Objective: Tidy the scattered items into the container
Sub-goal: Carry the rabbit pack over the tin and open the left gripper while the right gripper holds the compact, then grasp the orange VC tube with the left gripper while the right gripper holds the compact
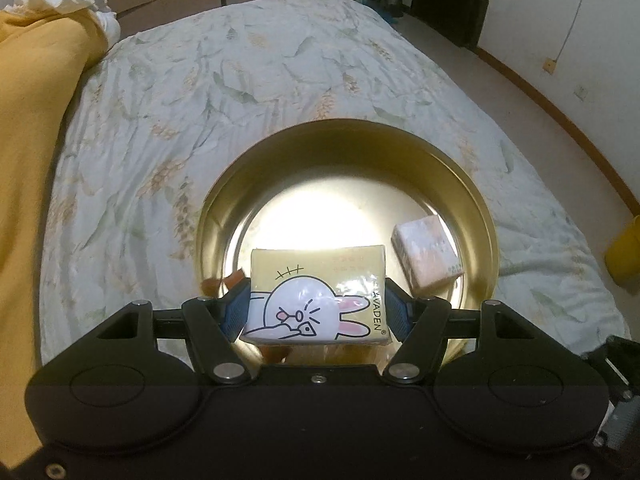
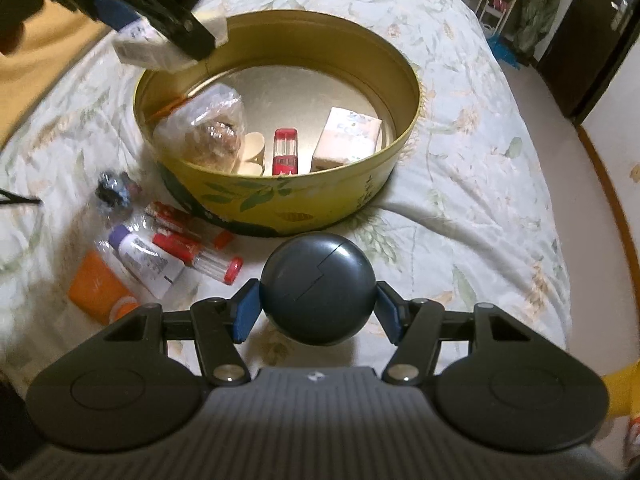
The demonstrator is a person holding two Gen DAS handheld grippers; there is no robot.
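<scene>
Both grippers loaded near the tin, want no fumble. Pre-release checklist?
1. Left gripper pads on tissue pack: ok.
2. Pack above round tin, inside its rim: ok.
3. Bare tin floor under the pack: cannot tell.
4. Right gripper pads on dark round case: ok.
5. Case over the tin: not ok, short of the near wall.
6. Loose items on the bedspread gathered: not ok.

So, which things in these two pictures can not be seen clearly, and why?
- Left wrist view: the near part of the tin floor, hidden by the tissue pack in the left tool.
- Right wrist view: the small items beside the tin, such as the white tube, are blurred; labels unreadable.
- Right wrist view: the left tool is cut off by the top edge.
- Right wrist view: the bedcover under the dark round case, held by the right tool.
</scene>
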